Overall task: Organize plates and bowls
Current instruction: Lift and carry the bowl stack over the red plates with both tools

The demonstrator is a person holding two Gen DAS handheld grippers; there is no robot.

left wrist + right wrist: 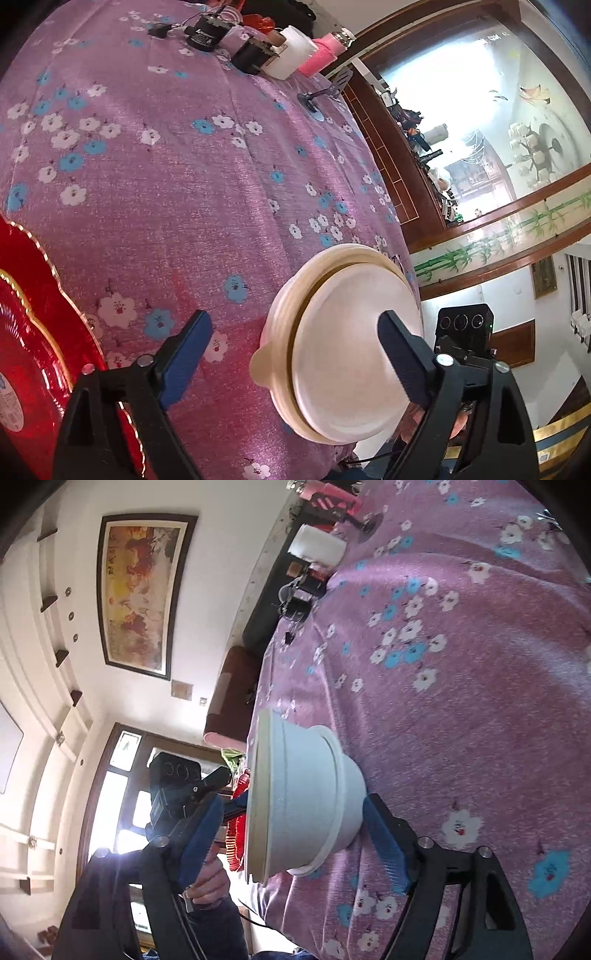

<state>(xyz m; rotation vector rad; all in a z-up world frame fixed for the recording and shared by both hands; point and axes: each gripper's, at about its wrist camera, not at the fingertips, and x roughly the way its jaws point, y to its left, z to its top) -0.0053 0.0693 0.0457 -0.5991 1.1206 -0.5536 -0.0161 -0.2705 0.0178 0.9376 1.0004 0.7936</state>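
Left gripper (295, 350): black frame, blue-padded fingers (186, 360) spread wide, holding nothing; nearest the lens.

Cream bowl (343, 354): tilted on its side near the table's edge, rim facing the left camera, a smaller shallow dish nested inside. In the right wrist view the bowl (306, 801) sits between the fingers of the right gripper (291, 834), one pad against its base, the other by the rim; whether they clamp it cannot be told.

Red plate (33, 354): scalloped gilt rim, flat on the cloth, left of the left gripper.

Tablecloth (177, 177): pink-purple, white and blue blossoms.

White container (291, 55): far edge, among black devices.
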